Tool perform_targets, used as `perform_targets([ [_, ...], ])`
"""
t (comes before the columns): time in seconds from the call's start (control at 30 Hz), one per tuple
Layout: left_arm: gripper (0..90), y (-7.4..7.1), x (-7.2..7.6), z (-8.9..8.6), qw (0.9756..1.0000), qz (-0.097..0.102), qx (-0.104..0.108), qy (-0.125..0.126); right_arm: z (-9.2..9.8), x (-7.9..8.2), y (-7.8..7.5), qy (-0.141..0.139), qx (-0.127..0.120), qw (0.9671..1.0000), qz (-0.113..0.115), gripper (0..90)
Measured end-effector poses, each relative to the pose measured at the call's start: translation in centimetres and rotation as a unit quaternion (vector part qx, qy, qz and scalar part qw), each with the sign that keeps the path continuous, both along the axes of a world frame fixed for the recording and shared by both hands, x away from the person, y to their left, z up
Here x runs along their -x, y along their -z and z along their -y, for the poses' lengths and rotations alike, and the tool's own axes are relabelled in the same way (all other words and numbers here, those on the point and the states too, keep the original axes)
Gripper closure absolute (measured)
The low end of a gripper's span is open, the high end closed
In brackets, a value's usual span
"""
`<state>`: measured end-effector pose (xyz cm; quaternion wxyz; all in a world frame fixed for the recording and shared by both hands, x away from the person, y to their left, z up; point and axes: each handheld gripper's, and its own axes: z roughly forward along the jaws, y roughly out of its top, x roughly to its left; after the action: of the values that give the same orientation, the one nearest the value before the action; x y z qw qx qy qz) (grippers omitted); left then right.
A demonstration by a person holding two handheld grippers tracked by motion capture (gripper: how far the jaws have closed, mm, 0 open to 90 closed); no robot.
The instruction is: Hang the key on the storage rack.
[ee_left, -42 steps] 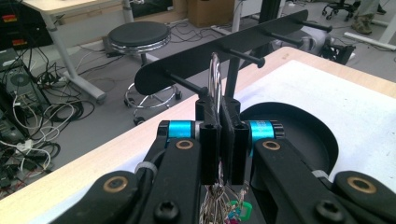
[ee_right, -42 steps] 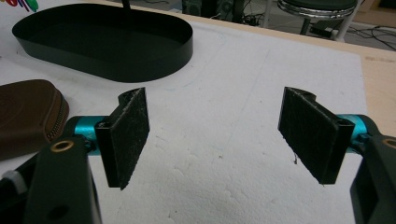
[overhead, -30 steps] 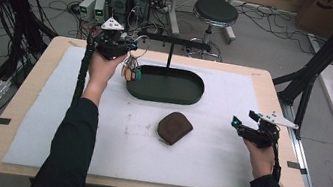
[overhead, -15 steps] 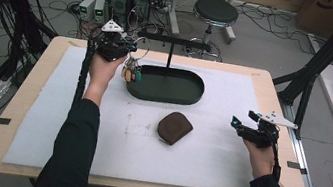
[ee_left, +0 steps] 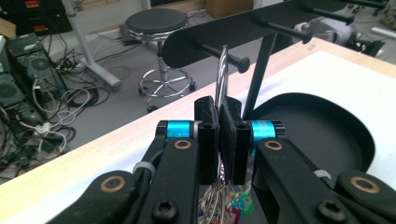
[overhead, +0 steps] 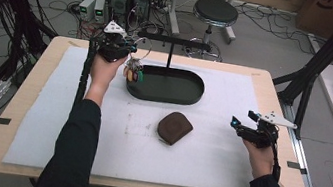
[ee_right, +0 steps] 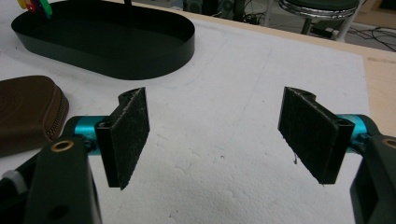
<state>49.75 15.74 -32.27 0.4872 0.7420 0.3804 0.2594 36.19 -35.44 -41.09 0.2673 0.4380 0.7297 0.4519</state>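
Care is what this step asks most: the left hand-held gripper (ee_left: 219, 140) is closed on the wire ring of a key bunch (overhead: 133, 72), and the ring (ee_left: 221, 74) stands just at the nearest peg (ee_left: 224, 55) of the black hanger stand (overhead: 171, 41). I judge the loop must be lifted over the peg tip, slid along, and released only when the peg carries it, otherwise the keys can fall into the oval tray (overhead: 189, 99) below. In the high view this left hand-held gripper (overhead: 113, 47) is at eleven o'clock of the desk (overhead: 257, 80), forearm stretched forward. The right hand-held gripper (ee_right: 219, 140) is wide open and holds nothing, resting low at four o'clock, near the brown pouch (overhead: 174, 127).
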Motion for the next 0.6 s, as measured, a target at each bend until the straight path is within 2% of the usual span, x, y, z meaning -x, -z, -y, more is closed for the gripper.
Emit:
perform_targets([
  [0.33,83.3,0.1,0.1,0.0,0.9999,-0.001,-0.007,-0.008,0.0,0.0,0.0,0.000,0.001,1.0000,0.000,25.1],
  [0.47,78.5,-0.2,0.4,-0.2,0.9998,0.005,-0.004,-0.018,0.0,0.0,0.0,0.000,0.000,1.0000,0.002,25.1],
  [0.6,75.5,-0.8,1.2,-0.4,0.9998,0.016,-0.003,-0.015,0.0,0.0,0.0,0.000,-0.001,1.0000,-0.001,25.1],
])
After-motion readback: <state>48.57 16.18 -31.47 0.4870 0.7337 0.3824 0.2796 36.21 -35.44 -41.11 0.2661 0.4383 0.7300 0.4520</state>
